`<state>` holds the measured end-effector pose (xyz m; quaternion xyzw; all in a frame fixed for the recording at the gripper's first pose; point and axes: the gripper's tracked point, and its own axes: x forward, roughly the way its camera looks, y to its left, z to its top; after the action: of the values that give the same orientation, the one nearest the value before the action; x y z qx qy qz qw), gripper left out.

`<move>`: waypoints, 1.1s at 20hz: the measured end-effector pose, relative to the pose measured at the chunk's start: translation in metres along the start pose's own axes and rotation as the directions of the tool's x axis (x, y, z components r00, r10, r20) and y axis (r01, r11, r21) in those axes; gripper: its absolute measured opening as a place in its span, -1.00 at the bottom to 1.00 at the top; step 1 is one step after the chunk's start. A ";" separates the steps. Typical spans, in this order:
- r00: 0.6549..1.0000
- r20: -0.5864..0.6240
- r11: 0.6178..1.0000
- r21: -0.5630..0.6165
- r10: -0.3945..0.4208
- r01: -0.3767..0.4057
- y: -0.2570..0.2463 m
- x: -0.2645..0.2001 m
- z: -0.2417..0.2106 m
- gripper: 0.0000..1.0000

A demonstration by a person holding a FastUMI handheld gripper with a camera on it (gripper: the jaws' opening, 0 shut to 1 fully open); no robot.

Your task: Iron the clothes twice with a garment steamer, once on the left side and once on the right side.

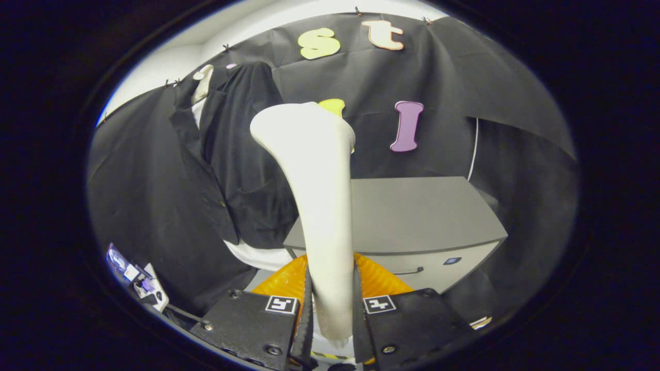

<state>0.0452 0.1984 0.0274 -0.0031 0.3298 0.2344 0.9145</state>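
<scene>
Gripper (330,309) clamped on garment steamer (314,206): both fingers press the lower end of its handle, one on each side. Steamer is smooth, off-white plastic, a narrow stem that widens into a rounded, flared head at the far end, rising upright beyond the fingers. Its base is cut off between the finger pads.

Clothes (242,170) hang ahead and left of the steamer head: black jacket-like garment, matte fabric, lapel and a pocket flap visible, over something white that shows at the collar and below the hem. Hanger top is hard to make out. Steamer head is just right of the garment; cannot tell whether it touches.

Grey cabinet (412,216) sits behind and right of the stem, flat matte top, a drawer front with a slim handle and a small blue badge. Steamer stem blocks its left part. Orange ribbed object (381,281) lies low, just beyond the fingers, mostly hidden by them and the stem. Small cluttered items (136,278) far left and low, too blurred to identify.
</scene>
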 end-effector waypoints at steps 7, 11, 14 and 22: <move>0.990 0.085 0.994 0.039 -0.110 0.106 0.052 0.004 0.027 -0.33; 0.977 0.145 0.987 0.037 -0.158 0.154 0.090 0.009 0.049 -0.33; 0.959 0.198 0.979 0.026 -0.203 0.202 0.120 0.012 0.070 -0.33; 0.900 0.321 0.953 0.024 -0.294 0.303 0.185 0.027 0.123 -0.33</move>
<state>0.0577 0.3945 0.1351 -0.0277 0.1692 0.0935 0.9807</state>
